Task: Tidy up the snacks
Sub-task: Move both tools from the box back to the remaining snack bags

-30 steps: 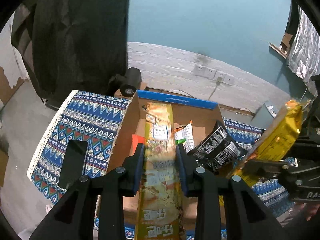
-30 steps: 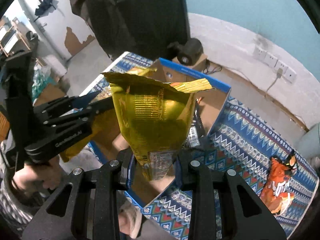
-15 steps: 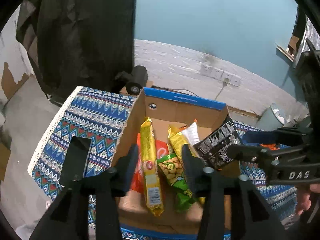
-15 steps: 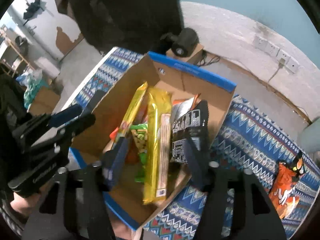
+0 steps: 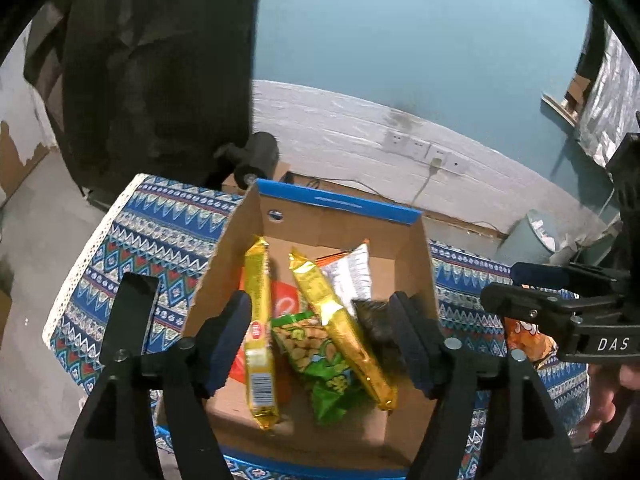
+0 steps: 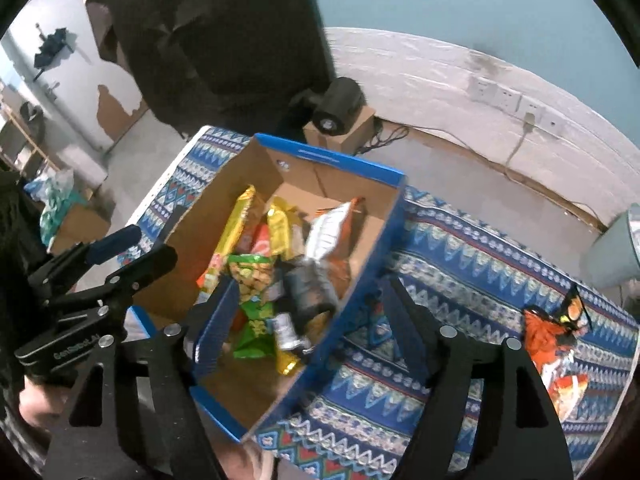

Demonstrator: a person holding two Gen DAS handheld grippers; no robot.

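Left gripper (image 5: 320, 336): spread, empty.
Right gripper (image 6: 308, 320): spread, empty.
Cardboard box (image 5: 416, 264): glossy foil snack packets (image 5: 340, 320) inside.
Orange crinkled bag (image 6: 556, 344): on patterned cloth (image 6: 460, 256).

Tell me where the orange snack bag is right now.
In the right wrist view, the orange snack bag lies on the patterned cloth at far right, outside the cardboard box.

Snack packs (image 5: 320, 320) in box (image 5: 336, 204); box on cloth (image 5: 160, 232); one bag (image 6: 556, 344) right of box.

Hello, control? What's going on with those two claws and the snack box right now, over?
Left gripper and right gripper both open, empty, above the cardboard box. Snack packets piled inside. One orange snack bag left out on the patterned cloth. Nothing blocking it.
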